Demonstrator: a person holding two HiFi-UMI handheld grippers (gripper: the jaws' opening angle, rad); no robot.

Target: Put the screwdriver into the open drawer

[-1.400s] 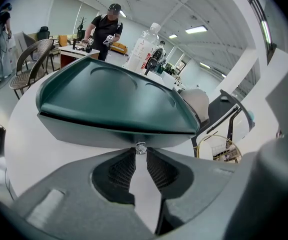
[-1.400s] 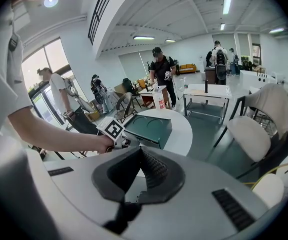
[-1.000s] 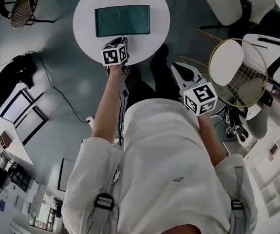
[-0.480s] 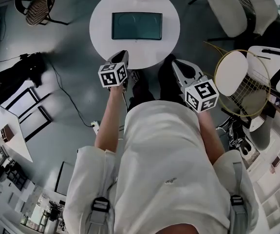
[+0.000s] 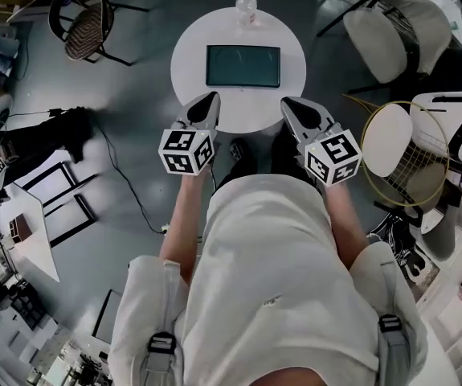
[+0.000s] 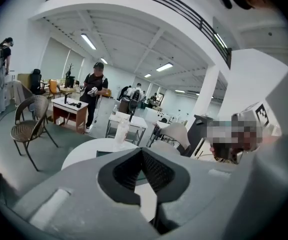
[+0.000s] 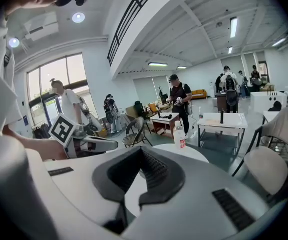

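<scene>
The left gripper (image 5: 211, 100) has just been closing its jaws, which now press together on nothing, over the near edge of the round white table (image 5: 189, 61). The right gripper (image 5: 289, 104) is likewise closed and empty. A dark teal tray (image 5: 243, 66) lies on the table. No view shows the screwdriver.

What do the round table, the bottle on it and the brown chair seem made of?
Round table: smooth matte white top, maybe laminate or painted wood. Bottle: see-through, probably clear plastic. Chair: woven brown shell, wicker-like, on thin dark legs, likely metal.
</scene>
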